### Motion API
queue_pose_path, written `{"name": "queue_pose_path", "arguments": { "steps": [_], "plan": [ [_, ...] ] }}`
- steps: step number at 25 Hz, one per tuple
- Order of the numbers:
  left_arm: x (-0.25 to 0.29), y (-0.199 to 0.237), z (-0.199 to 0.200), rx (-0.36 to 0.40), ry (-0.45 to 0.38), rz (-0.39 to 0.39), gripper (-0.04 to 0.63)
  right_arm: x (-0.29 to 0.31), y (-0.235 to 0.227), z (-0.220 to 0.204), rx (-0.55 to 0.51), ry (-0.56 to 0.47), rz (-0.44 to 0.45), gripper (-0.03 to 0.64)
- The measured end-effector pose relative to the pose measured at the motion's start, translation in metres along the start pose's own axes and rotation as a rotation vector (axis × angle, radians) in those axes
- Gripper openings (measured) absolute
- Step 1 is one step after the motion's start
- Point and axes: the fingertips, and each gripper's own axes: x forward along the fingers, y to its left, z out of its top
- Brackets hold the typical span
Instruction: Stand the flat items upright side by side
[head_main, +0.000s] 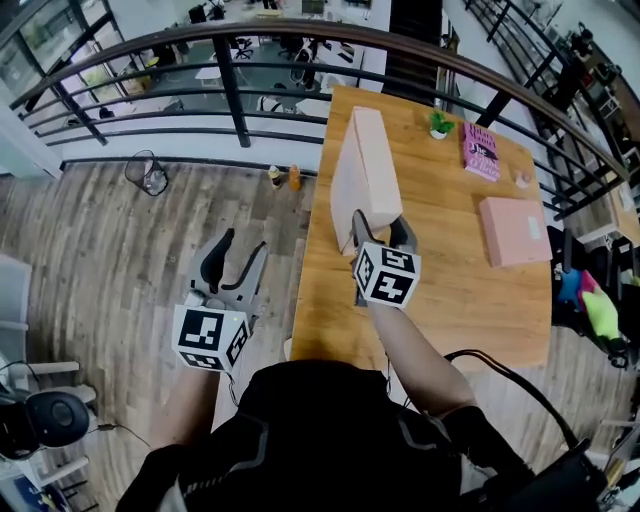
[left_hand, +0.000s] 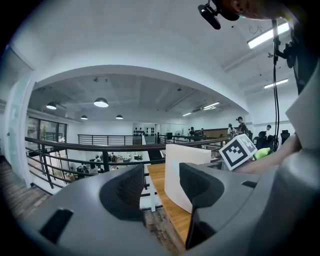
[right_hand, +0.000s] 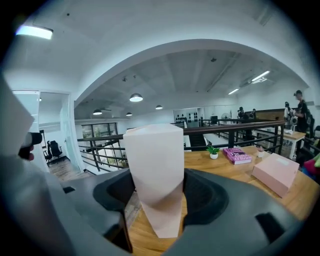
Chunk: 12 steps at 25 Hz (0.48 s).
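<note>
A pale pink flat box (head_main: 365, 165) stands upright on edge at the left side of the wooden table (head_main: 440, 290). My right gripper (head_main: 381, 228) is shut on its near end; in the right gripper view the box (right_hand: 152, 155) fills the gap of this gripper (right_hand: 159, 192), both pads against its faces. A second pink flat box (head_main: 513, 230) lies flat at the right, and a magenta book (head_main: 481, 152) lies flat at the far right. My left gripper (head_main: 243, 250) hangs open and empty over the floor, left of the table; its own view looks past the left gripper (left_hand: 161, 192) at the standing box (left_hand: 182, 170).
A small potted plant (head_main: 439, 124) sits at the table's far edge. A curved black railing (head_main: 230, 90) runs behind the table. Two small bottles (head_main: 283, 177) and a wire basket (head_main: 148, 172) stand on the wooden floor to the left.
</note>
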Motion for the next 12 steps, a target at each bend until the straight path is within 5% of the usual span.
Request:
{"name": "queue_pose_path", "arguments": {
  "steps": [12],
  "plan": [
    [-0.035, 0.055, -0.016, -0.017, 0.022, 0.102, 0.238, 0.075, 0.015, 0.029, 0.036, -0.024, -0.085, 0.296]
  ]
}}
